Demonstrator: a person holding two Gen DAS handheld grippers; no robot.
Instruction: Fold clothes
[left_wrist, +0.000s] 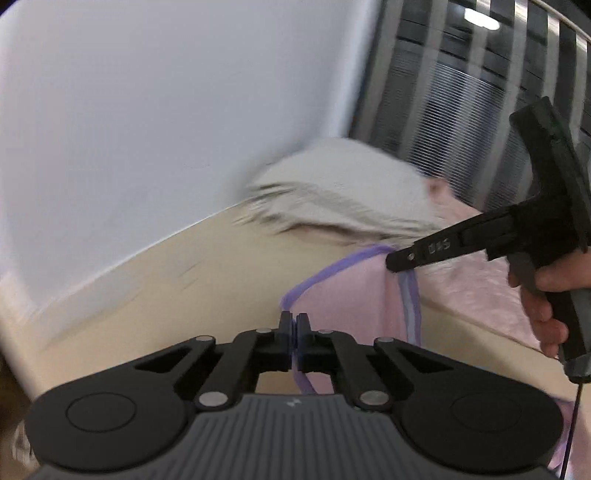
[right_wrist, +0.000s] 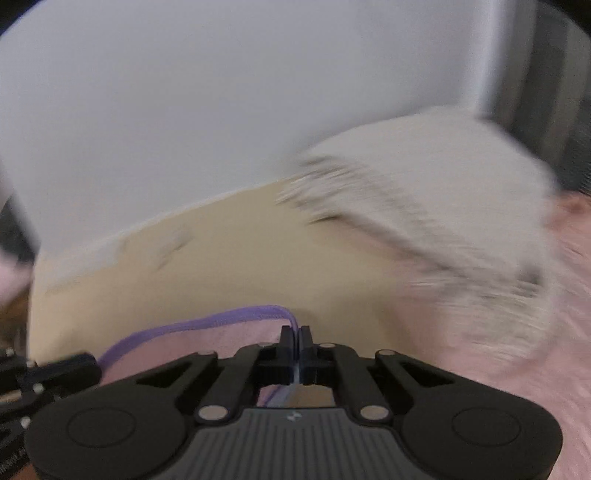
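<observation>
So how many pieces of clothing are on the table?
2 that I can tell. A pink garment with purple trim, pinched by both grippers, and a blurred grey one behind it near the wall. More could be hidden.

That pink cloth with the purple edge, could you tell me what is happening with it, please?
A person is folding a pink cloth with two handheld grippers. The left gripper and the right gripper are each shut on its purple edge, holding that edge above the beige table. A grey garment lies bunched behind, against the wall.
</observation>
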